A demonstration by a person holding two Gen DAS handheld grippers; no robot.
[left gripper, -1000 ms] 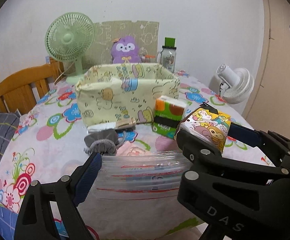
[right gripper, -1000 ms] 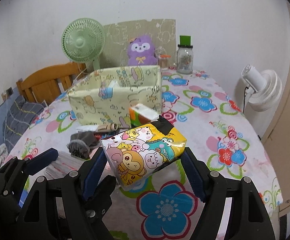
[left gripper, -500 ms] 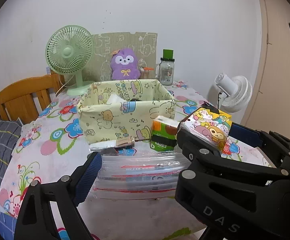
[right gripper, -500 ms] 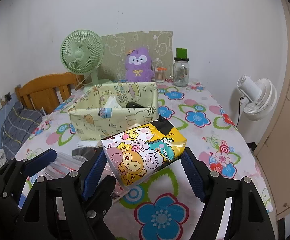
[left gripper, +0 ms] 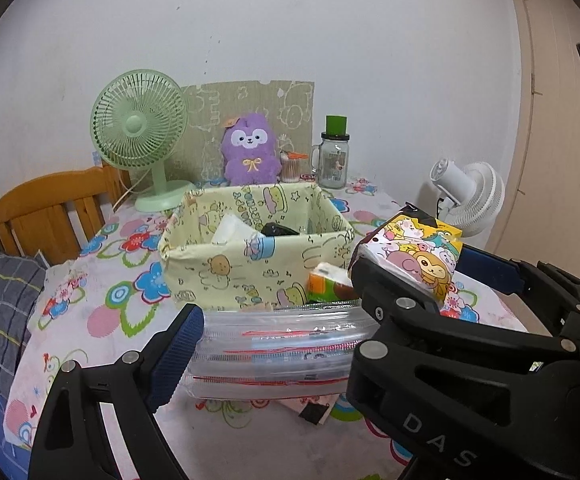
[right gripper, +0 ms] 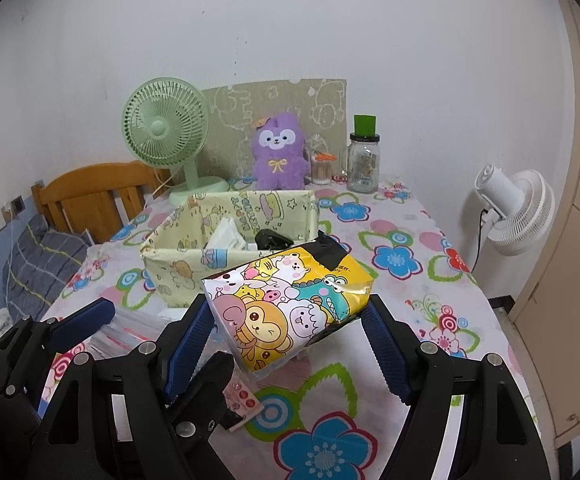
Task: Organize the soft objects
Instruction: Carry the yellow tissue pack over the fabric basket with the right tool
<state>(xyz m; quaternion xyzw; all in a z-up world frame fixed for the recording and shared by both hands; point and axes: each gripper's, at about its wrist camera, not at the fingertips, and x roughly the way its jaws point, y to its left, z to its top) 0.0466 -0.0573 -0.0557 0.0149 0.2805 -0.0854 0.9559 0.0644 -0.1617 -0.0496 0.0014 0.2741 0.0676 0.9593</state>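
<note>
My right gripper point(right gripper: 290, 340) is shut on a yellow cartoon-print tissue pack point(right gripper: 290, 304) and holds it above the table, in front of the pale yellow fabric basket point(right gripper: 178, 268). The pack also shows in the left wrist view point(left gripper: 414, 256). My left gripper point(left gripper: 278, 344) is shut on a stack of clear zip bags point(left gripper: 274, 352) with red lines, held in front of the basket point(left gripper: 226, 268). The basket holds a white tissue pack point(left gripper: 230, 230) and a dark object point(left gripper: 278, 229). A small orange and green tissue pack point(left gripper: 326, 282) lies by the basket's front right corner.
A green desk fan point(left gripper: 138, 128), a purple plush point(left gripper: 250, 152), a glass jar with green lid point(left gripper: 334, 156) and a cotton swab cup stand at the table's back. A white fan point(right gripper: 518, 208) stands right of the table. A wooden chair point(left gripper: 50, 216) is at the left.
Both grippers have risen with their loads, so the basket's inside now shows. The grey socks by the basket have dropped out of sight behind the bags.
</note>
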